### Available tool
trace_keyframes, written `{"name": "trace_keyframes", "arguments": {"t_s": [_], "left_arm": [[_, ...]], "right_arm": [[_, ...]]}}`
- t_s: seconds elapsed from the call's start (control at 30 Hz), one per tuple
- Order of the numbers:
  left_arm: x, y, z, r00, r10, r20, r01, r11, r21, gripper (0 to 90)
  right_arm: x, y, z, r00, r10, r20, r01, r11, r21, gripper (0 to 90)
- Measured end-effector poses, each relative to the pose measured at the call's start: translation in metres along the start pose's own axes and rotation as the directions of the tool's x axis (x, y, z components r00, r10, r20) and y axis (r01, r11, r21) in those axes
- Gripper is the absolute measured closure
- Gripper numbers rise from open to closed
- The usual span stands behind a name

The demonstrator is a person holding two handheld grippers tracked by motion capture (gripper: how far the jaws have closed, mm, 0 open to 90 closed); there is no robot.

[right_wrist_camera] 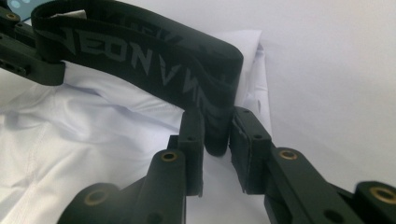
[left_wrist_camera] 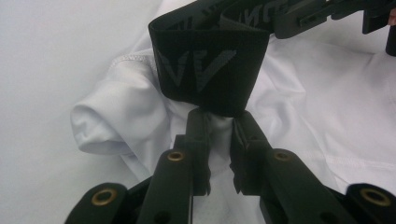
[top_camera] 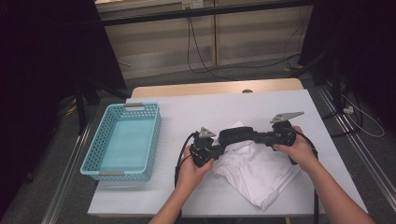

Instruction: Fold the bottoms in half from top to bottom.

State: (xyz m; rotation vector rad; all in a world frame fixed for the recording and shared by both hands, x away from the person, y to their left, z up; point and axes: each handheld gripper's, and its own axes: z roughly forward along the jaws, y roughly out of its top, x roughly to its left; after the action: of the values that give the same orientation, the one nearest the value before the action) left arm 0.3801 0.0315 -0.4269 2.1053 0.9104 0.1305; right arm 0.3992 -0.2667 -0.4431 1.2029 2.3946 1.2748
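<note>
Black elastic waistband (top_camera: pixel 239 134) with grey lettering, sewn to a white knit garment (top_camera: pixel 259 172) (underwear, most likely), is stretched between both grippers above a white-covered table (top_camera: pixel 187 116).

Left gripper (left_wrist_camera: pixel 219 116): jaws close together, tips pinching the near fold of the band (left_wrist_camera: pixel 210 70); white fabric bunches between the jaws lower down. In the high view this gripper (top_camera: pixel 218 145) sits at the band's left end.

Right gripper (right_wrist_camera: pixel 215 122): jaws narrowly apart, clamped on the band's other end (right_wrist_camera: pixel 140 53), which passes down between the pads. In the high view it (top_camera: pixel 261 136) holds the right end.

Key relation: the band's long axis runs left to right, gripper to gripper, slightly higher at the right. The garment body hangs and spreads toward the person, below that line. Each hand is at its own end; neither is nearer.

Turquoise perforated plastic basket (top_camera: pixel 122 140) stands well apart to the left, nearer the left hand (top_camera: pixel 191 170). Judgement: any carry to it runs leftward along the band's axis.
</note>
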Motion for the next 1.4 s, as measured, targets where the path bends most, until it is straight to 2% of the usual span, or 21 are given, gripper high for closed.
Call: {"name": "trace_keyframes", "arguments": {"t_s": [0.2, 0.37, 0.53, 0.57, 0.67, 0.9, 1.13, 1.23, 1.4], "left_arm": [[0.000, 0.000, 0.000, 1.0000, -0.004, 0.003, 0.004, 1.0000, 0.003, 78.8], [0.002, 0.000, 0.000, 1.0000, -0.006, 0.004, 0.006, 1.0000, 0.002, 79.2], [0.002, 0.000, 0.000, 1.0000, -0.006, 0.004, 0.006, 1.0000, 0.005, 79.5], [0.002, 0.000, 0.000, 1.0000, -0.005, 0.004, 0.005, 1.0000, 0.005, 79.6], [0.002, 0.000, 0.001, 1.0000, 0.000, 0.001, 0.000, 1.0000, 0.006, 79.6], [0.001, 0.000, 0.001, 0.9999, 0.010, 0.005, -0.010, 0.9999, 0.009, 79.6], [0.002, 0.000, 0.001, 1.0000, -0.001, 0.007, 0.001, 1.0000, 0.002, 79.7], [0.003, 0.000, 0.001, 1.0000, -0.001, 0.009, 0.001, 1.0000, 0.001, 79.7], [0.003, 0.000, 0.000, 0.9999, 0.004, 0.010, -0.004, 1.0000, 0.006, 79.7]], "right_arm": [[-0.005, -0.001, -0.006, 0.9995, 0.026, 0.018, -0.026, 1.000, -0.016, 72.3], [-0.010, 0.000, -0.007, 0.9993, 0.031, 0.020, -0.031, 1.000, 0.004, 74.9], [-0.018, 0.005, -0.012, 0.9990, 0.040, 0.018, -0.041, 0.999, 0.016, 85.4], [-0.022, 0.008, -0.012, 0.9979, 0.056, 0.033, -0.057, 0.998, 0.010, 90.0], [-0.025, 0.011, -0.010, 0.9968, 0.069, 0.041, -0.069, 0.998, 0.005, 90.0], [-0.023, 0.035, 0.010, 0.9961, 0.064, 0.062, -0.064, 0.998, 0.000, 90.0], [-0.018, 0.053, 0.034, 0.9957, 0.053, 0.076, -0.053, 0.999, 0.007, 90.0], [-0.015, 0.058, 0.045, 0.9963, 0.055, 0.066, -0.057, 0.998, 0.026, 90.0], [-0.009, 0.059, 0.051, 0.9982, 0.048, 0.037, -0.049, 0.998, 0.035, 90.0]]}}
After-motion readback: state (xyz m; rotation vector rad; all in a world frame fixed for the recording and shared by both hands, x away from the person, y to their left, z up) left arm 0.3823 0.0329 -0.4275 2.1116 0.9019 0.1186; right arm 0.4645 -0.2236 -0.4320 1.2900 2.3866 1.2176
